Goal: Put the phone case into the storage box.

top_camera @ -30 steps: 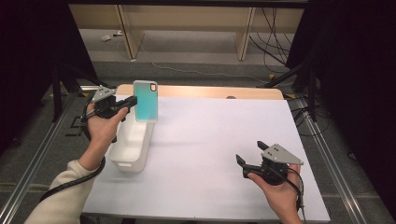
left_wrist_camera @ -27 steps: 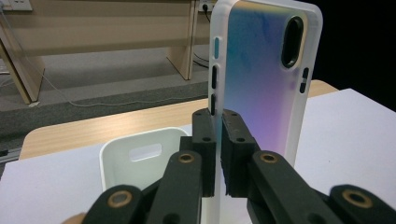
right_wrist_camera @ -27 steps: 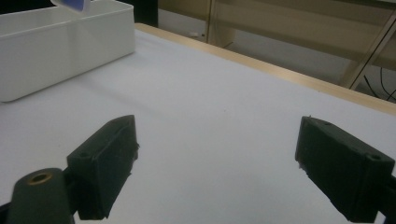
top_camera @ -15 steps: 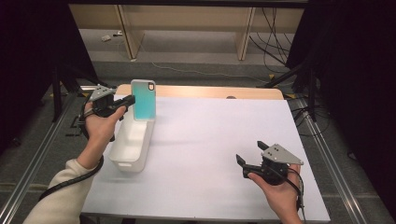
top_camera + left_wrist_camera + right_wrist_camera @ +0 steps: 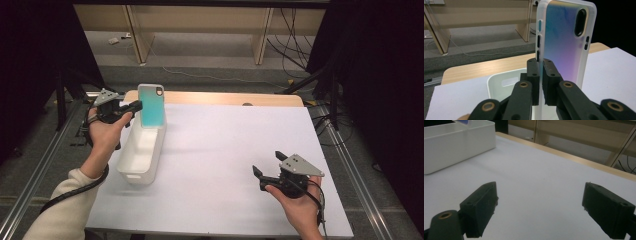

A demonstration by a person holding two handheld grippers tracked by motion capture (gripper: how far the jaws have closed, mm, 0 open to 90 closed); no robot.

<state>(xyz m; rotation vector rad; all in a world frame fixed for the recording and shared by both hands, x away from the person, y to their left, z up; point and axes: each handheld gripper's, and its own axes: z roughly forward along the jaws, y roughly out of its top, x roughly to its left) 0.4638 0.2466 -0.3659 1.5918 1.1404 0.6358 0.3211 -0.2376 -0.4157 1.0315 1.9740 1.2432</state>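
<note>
- The left gripper (image 5: 136, 105) is held up at the far left of the table (image 5: 225, 150), above the far end of a white bin (image 5: 142, 152), with the person's left hand (image 5: 102, 132) wrapped around its body and the forearm reaching in from the bottom left corner of the high view.
- Its jaws point level toward the right and are pinched tight on the long edge of a phone case (image 5: 564, 42), which they hold upright over the bin.
- In the left gripper view the case stands on end with its camera cutout at the top and its side-button slots just above the pads; its glossy back shades from teal to violet inside a whitish frame.
- The lower end of the case is cut off behind the jaws in that view, so whether it touches the bin's floor cannot be told.
- The right gripper (image 5: 270, 165) rests low at the near right of the table, well apart from the bin, with the right hand (image 5: 297, 207) under it and the wrist coming in from the bottom edge.
- Its jaws stand wide apart, pointing toward the bin, with nothing between them but bare white tabletop in the right gripper view.
- In that view the bin sits at the upper left, cropped by the frame, and just a blurred blue sliver of the case shows above its rim.
</note>
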